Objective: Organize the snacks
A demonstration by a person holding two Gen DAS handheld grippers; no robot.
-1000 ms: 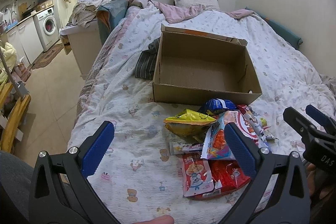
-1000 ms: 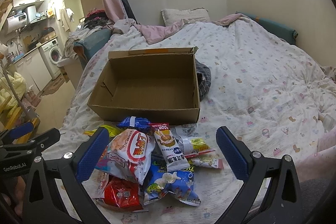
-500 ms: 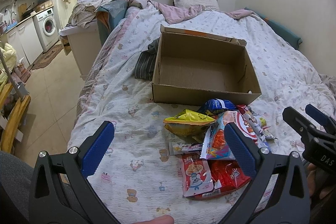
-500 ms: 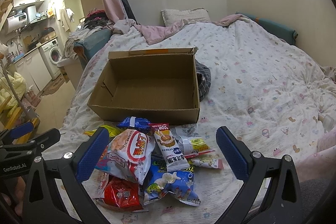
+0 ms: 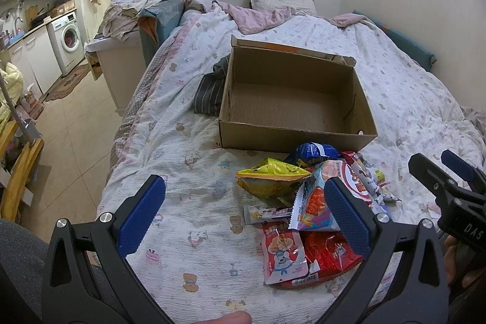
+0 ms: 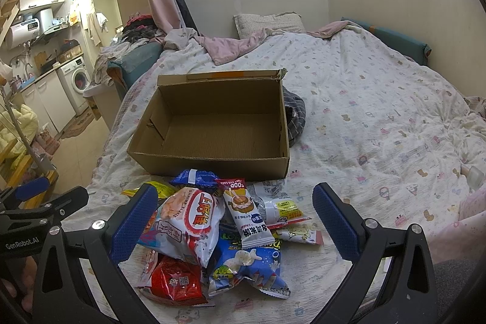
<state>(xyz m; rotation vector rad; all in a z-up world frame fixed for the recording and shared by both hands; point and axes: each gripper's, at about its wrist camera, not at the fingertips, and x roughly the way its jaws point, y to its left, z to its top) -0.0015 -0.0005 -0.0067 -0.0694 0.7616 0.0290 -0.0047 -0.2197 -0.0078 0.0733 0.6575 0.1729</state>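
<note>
A pile of snack packets (image 5: pixel 306 202) lies on the bed in front of an open, empty cardboard box (image 5: pixel 291 108). In the right wrist view the pile (image 6: pixel 218 236) sits just before the box (image 6: pixel 212 132). It includes a yellow bag (image 5: pixel 270 175), a shrimp-chip bag (image 6: pixel 188 220) and a red packet (image 6: pixel 176 281). My left gripper (image 5: pixel 243 217) is open and empty, hovering near the pile's left side. My right gripper (image 6: pixel 234 220) is open and empty above the pile.
The bed (image 6: pixel 379 117) has a patterned white cover. A striped dark cloth (image 5: pixel 211 90) lies beside the box. The bed's left edge drops to a tiled floor (image 5: pixel 70 129). A pillow (image 6: pixel 267 22) and pink blanket lie at the far end.
</note>
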